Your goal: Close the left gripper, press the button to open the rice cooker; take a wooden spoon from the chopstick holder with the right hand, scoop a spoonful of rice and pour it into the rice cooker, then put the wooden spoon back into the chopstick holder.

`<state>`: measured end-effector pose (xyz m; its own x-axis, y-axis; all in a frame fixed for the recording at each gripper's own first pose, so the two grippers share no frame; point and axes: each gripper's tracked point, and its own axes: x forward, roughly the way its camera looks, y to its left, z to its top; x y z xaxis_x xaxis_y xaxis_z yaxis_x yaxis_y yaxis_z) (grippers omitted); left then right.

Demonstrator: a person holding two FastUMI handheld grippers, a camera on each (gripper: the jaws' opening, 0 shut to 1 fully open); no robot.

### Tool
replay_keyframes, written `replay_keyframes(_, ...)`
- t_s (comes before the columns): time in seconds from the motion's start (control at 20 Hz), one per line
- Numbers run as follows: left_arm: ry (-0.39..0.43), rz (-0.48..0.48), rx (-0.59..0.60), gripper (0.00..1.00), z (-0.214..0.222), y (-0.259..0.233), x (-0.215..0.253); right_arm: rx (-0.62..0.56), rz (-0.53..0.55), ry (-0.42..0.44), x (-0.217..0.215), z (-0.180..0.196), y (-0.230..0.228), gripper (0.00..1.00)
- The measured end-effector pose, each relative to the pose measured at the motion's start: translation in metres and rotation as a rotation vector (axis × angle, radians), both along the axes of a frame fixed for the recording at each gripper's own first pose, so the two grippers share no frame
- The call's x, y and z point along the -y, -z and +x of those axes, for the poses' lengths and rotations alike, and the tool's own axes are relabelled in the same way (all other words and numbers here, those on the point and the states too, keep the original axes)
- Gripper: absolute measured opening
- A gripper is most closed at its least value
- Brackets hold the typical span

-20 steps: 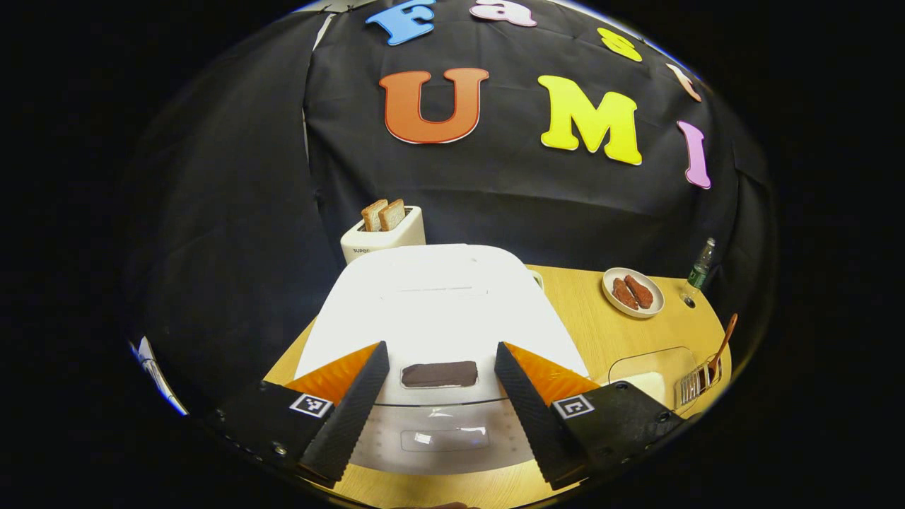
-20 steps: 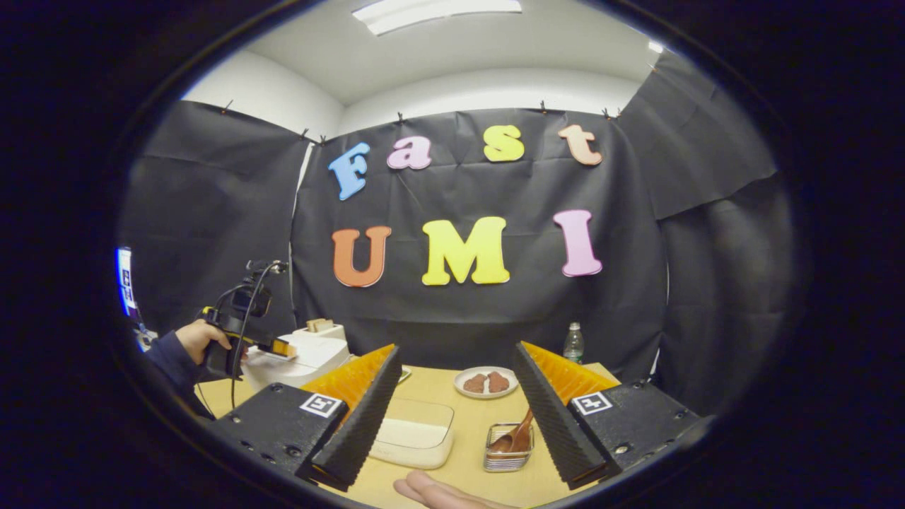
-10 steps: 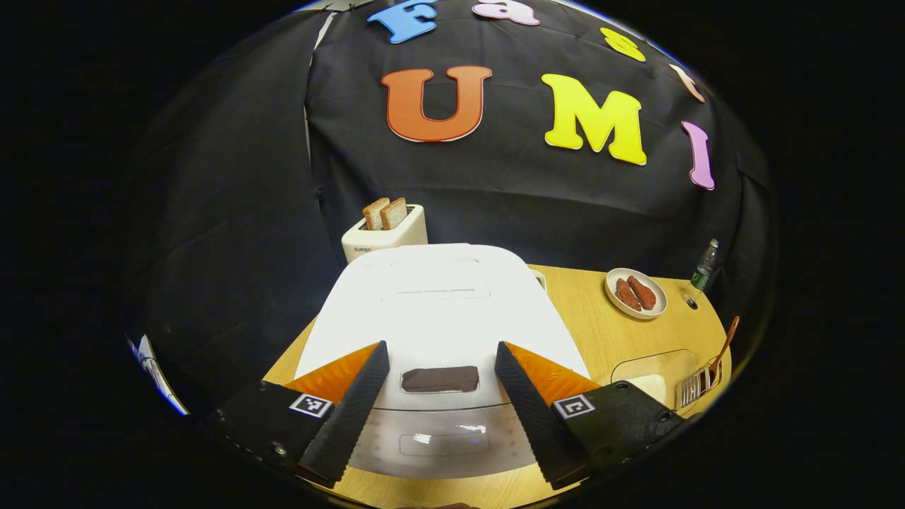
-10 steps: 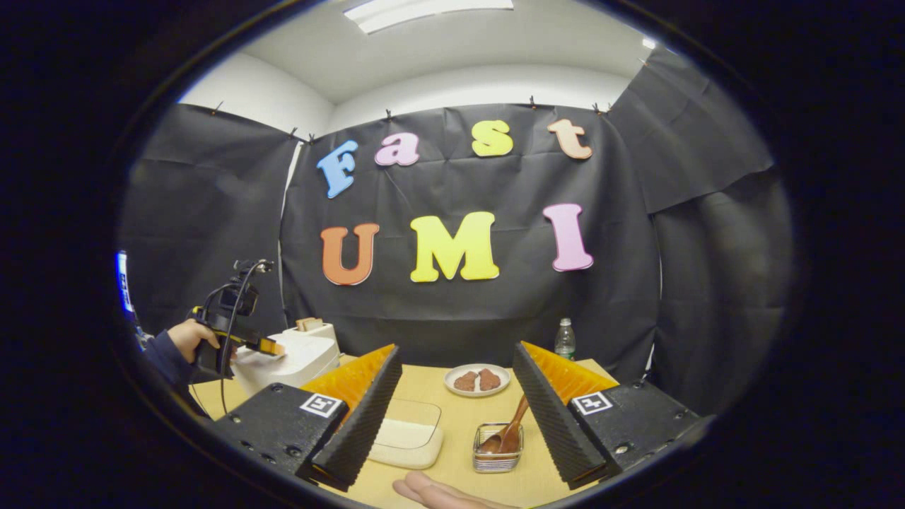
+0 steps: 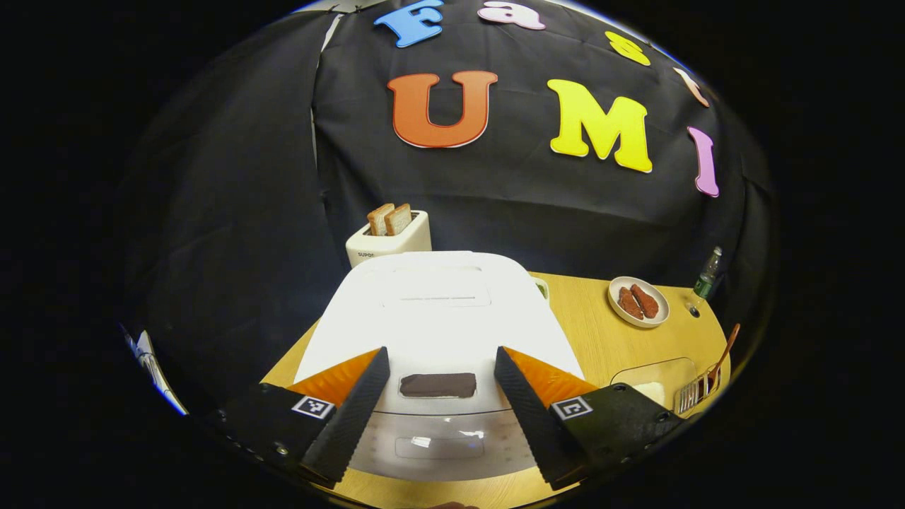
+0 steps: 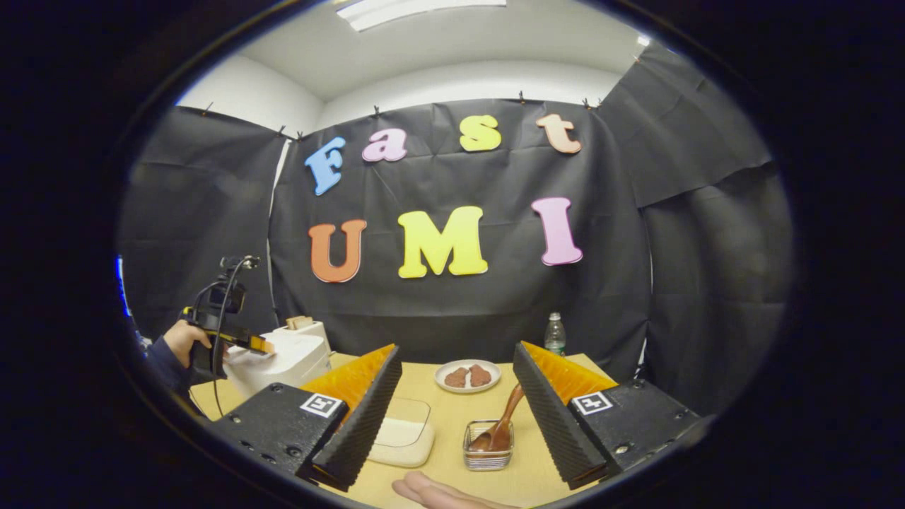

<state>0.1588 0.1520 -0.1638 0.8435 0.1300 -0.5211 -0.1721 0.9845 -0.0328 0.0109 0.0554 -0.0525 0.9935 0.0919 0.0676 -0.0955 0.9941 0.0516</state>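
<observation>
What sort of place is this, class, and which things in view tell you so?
Probably a staged kitchen in a recording booth: a rice cooker, a toaster holding bread, and a plate of food on a wooden table, against a black cloth wall.

Rice container (image 5: 654,378) partly behind jaws.
</observation>
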Motion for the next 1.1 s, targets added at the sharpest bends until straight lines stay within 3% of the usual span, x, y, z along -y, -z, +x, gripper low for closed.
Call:
replay_keyframes(0.25, 0.015, -0.007, 0.033, 0.95, -0.017, -0.024, 0.013, 0.015, -0.003, 0.024, 0.007, -0.002, -0.004, 1.00)
replay_keyframes(0.65, 0.074, -0.027, 0.199, 0.94, -0.063, -0.096, 0.055, 0.030, 0.010, 0.065, 0.020, 0.000, -0.015, 1.00)
replay_keyframes(1.1, 0.170, 0.071, 0.455, 0.94, -0.132, -0.165, 0.126, 0.061, 0.012, 0.138, 0.050, -0.007, -0.031, 0.99)
